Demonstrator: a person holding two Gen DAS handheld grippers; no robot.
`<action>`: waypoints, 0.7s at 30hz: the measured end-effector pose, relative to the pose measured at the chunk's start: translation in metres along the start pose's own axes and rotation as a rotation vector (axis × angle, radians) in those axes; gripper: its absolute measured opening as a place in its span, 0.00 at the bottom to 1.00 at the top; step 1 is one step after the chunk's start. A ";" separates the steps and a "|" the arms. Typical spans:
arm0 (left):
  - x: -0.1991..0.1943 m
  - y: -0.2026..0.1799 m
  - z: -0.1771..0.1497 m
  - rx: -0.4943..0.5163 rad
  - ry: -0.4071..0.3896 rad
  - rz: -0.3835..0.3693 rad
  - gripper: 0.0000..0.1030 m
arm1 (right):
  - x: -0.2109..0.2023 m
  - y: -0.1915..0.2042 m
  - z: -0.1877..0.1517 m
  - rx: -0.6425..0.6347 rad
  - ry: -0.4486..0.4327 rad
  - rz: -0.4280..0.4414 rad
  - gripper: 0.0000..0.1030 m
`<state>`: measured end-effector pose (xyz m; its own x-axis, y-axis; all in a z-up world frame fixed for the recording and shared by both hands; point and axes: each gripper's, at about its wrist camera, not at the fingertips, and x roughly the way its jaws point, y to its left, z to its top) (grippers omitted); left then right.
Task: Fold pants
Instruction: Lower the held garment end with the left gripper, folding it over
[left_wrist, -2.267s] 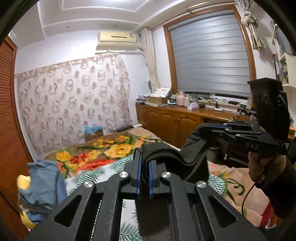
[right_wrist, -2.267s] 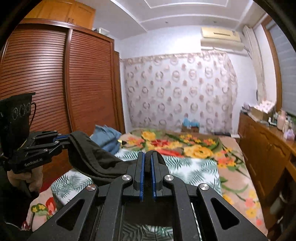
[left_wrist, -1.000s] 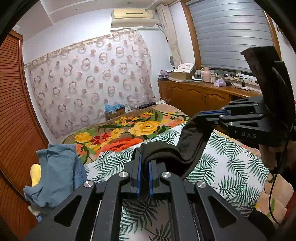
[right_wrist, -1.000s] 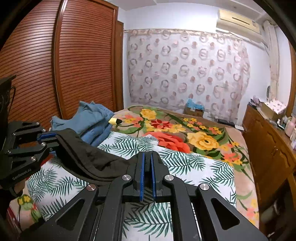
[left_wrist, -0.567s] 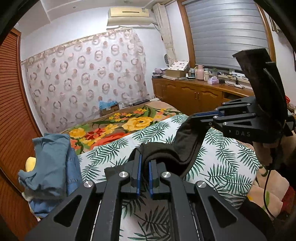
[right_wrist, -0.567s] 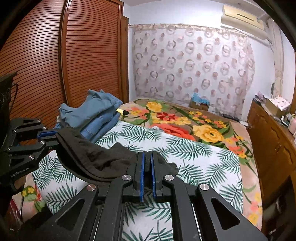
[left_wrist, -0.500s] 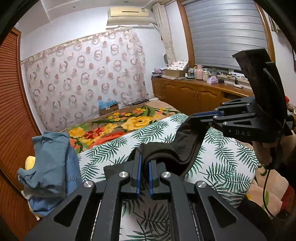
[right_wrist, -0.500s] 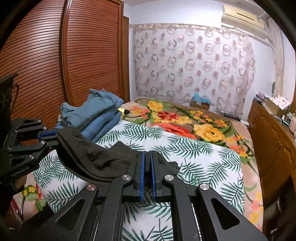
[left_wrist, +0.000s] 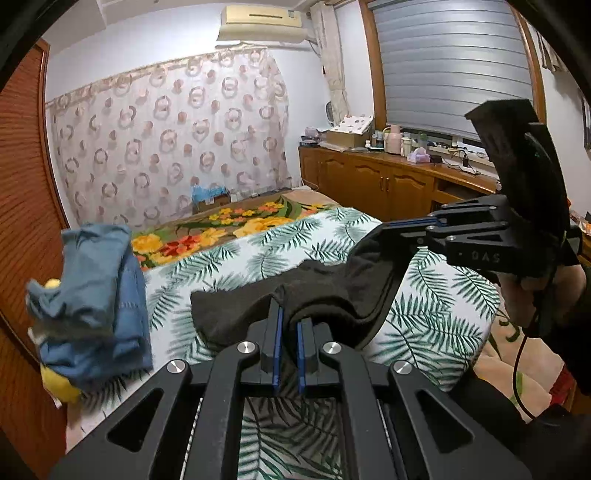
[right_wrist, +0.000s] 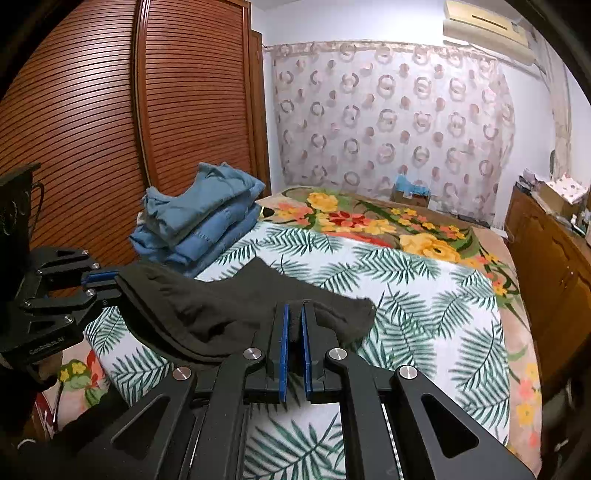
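The left tool (left_wrist: 287, 328) and right tool (right_wrist: 293, 325) are each clamped tight on one end of the dark pants (right_wrist: 207, 302), which sag between them at frame centre, far edge draped on the leaf-print bed (right_wrist: 424, 295). Likely step: laying them out — next, lower evenly, keeping the cloth taut.

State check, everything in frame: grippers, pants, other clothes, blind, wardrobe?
left gripper: shut on dark pants
right gripper: shut on dark pants
dark pants: held between both grippers, far edge on the bed
blue clothes: folded, stacked
window blind: down
wardrobe door: closed
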<state>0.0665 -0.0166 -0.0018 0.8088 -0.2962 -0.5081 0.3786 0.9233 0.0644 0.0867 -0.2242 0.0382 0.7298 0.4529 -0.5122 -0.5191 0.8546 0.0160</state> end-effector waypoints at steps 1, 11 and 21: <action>0.000 -0.001 -0.003 -0.004 0.005 -0.004 0.07 | -0.001 0.000 -0.003 0.002 0.005 0.001 0.06; 0.002 -0.012 -0.043 -0.052 0.071 -0.038 0.07 | -0.007 0.003 -0.035 0.045 0.050 0.009 0.06; -0.007 -0.014 -0.050 -0.076 0.066 -0.055 0.07 | -0.014 0.005 -0.045 0.076 0.054 0.022 0.06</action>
<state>0.0326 -0.0152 -0.0424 0.7553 -0.3330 -0.5645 0.3845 0.9227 -0.0297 0.0543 -0.2375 0.0071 0.6921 0.4593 -0.5568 -0.4985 0.8621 0.0916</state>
